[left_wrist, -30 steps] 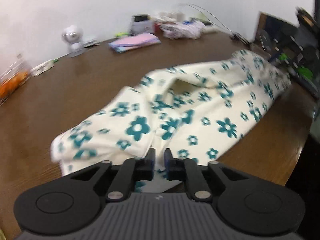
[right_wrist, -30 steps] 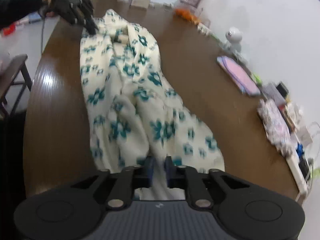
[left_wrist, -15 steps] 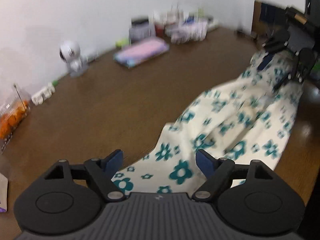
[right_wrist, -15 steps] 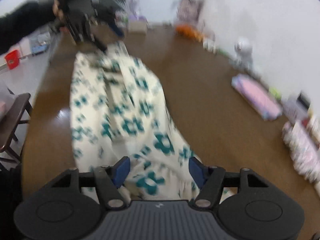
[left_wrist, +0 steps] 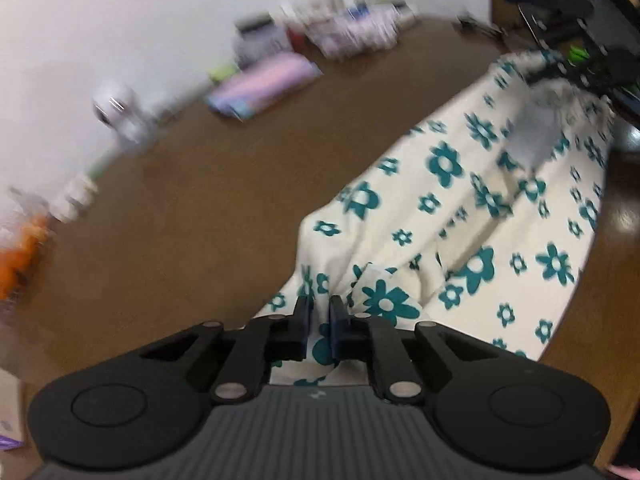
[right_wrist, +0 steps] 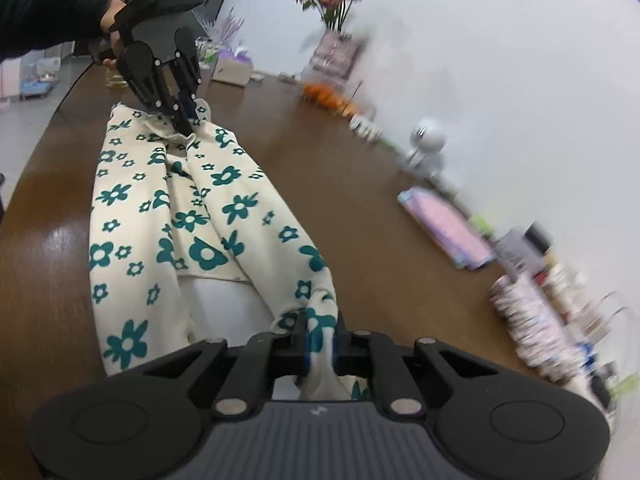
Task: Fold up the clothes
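Left claw [left_wrist: 320,316] and right claw [right_wrist: 322,340] were closing, each pinching an end of the floral garment [right_wrist: 168,220]. It lay stretched along the worktop [right_wrist: 360,220], likely tensioned for folding.

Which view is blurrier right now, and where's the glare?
Left wrist: heavy motion smear on the wall-side clutter and the floral garment, with glare on the table at the right edge. Right wrist: sharper on the garment, only the right-hand clutter smeared, and glare on the table at left.

Brown table [right_wrist: 372,240], white camera [right_wrist: 428,142], pink notebook [right_wrist: 448,226], vase of flowers [right_wrist: 332,46]
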A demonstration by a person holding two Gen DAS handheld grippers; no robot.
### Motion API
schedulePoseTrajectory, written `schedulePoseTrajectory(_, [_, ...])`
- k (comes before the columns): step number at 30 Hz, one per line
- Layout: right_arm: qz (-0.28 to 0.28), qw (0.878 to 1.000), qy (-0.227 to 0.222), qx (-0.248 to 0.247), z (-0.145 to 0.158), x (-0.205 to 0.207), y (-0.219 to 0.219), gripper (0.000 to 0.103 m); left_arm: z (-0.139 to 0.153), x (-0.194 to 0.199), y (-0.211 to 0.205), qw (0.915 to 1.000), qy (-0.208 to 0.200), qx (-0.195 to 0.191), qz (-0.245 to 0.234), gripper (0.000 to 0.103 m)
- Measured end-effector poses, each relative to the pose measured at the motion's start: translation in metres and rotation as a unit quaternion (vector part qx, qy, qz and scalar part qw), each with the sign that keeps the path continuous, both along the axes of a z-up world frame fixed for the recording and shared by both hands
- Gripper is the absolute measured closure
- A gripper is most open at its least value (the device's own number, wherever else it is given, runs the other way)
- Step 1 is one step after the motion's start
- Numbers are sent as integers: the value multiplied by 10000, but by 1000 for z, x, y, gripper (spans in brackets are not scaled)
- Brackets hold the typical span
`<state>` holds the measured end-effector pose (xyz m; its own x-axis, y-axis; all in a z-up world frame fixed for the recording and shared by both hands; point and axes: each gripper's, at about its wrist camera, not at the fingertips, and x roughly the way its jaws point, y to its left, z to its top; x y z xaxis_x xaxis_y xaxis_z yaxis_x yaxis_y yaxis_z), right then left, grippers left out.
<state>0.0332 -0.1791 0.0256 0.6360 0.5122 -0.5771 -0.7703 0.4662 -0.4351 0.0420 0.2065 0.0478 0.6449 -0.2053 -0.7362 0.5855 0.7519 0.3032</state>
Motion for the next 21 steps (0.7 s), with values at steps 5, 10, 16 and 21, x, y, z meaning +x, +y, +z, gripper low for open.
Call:
schedulePoseTrajectory(5, [126,9988,-164,-443,-25,-22,0,96,-5,-11,12,9958,-473,660,426,97])
schedulePoseTrajectory(10, [103,9992,4,-386,-23,-24,-2,95,7,-12,20,9995,-70,189,255,80])
schedulePoseTrajectory(16, [108,9990,64,-430,-26,-23,0,94,9,2,-3,9981,79,559,-262,22])
schedulePoseTrajectory(21, [84,9993,129,-343,-27,-21,-1,94,-10,29,-7,9923,724,924,-385,47])
